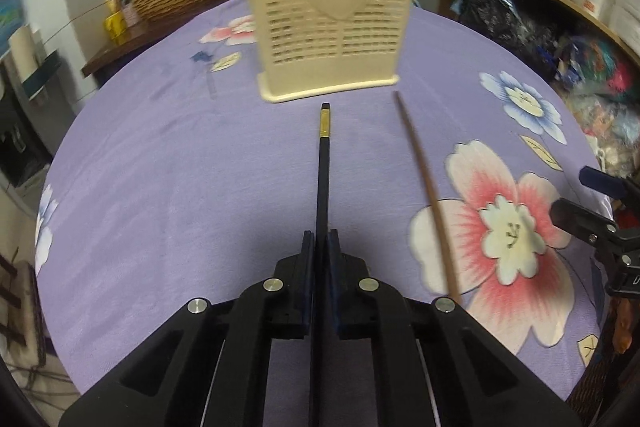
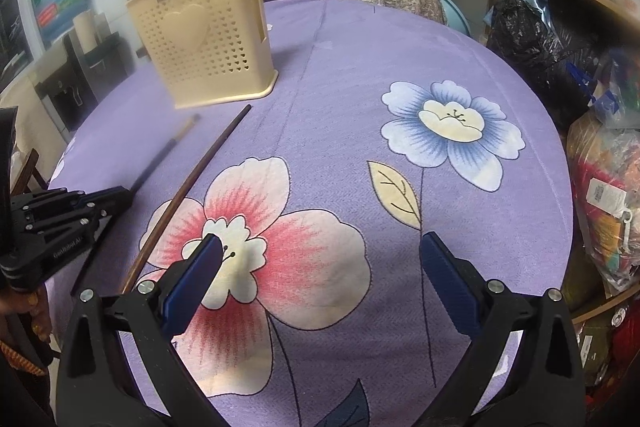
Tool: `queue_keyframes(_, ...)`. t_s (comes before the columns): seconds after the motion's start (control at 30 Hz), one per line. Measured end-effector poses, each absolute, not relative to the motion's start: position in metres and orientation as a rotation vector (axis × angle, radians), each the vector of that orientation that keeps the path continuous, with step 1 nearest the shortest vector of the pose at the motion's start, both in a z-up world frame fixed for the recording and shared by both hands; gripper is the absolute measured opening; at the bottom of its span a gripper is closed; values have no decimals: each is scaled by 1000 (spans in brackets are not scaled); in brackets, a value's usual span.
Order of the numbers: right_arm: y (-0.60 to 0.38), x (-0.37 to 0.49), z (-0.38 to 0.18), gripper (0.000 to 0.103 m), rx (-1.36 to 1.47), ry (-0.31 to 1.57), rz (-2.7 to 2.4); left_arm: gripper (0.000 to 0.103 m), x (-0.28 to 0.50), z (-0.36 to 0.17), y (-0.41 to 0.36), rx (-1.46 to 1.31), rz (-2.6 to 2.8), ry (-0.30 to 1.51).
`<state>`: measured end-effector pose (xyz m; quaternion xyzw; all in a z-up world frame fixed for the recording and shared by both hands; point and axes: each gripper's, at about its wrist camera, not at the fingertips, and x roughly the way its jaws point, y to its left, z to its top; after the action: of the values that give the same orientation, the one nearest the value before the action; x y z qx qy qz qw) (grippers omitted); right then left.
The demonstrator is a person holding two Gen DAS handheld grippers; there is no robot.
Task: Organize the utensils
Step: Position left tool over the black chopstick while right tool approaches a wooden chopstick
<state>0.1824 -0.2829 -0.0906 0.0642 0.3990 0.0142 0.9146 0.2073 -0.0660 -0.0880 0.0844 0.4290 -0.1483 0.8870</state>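
Between the pressed blue pads of the left claw (image 1: pixel 321 247), a slim black chopstick with a gold band near its far end (image 1: pixel 323 171) is gripped low on its shaft, its long axis running straight ahead along the claw's own line. Directly beyond that banded end, close to it, stands the cream perforated plastic utensil holder with a raised heart on its front (image 1: pixel 328 7), upright on the bench covered by a lilac flowered cloth (image 1: pixel 180 167); the holder's open top lies above and past the chopstick's end, so the coming move appears to require lifting and tipping the stick upright before lowering it in. A thin brown wooden chopstick (image 2: pixel 192 187) lies flat on the cloth just right of the held one, roughly parallel, its far end also pointing toward the holder. It lies between the two claws. The right claw (image 2: pixel 320 263) hovers over the pink printed flower with its pads spread wide, gripping nothing, just beside that brown stick's near end.
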Motion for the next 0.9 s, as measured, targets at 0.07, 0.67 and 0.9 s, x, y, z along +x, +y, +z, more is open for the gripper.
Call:
queue_keyframes(0.07,-278,184,-91,97,126,825,39,8,209,-88,-47,136,-271,893)
queue_keyframes(0.67,-163,212,-103,97,-88,951,149,48,201,-82,-5,-6,-209,868)
queue_keyframes(0.9,-175,207,-99,97,-162,984,115,65,198,-81,-2,-5,-200,851)
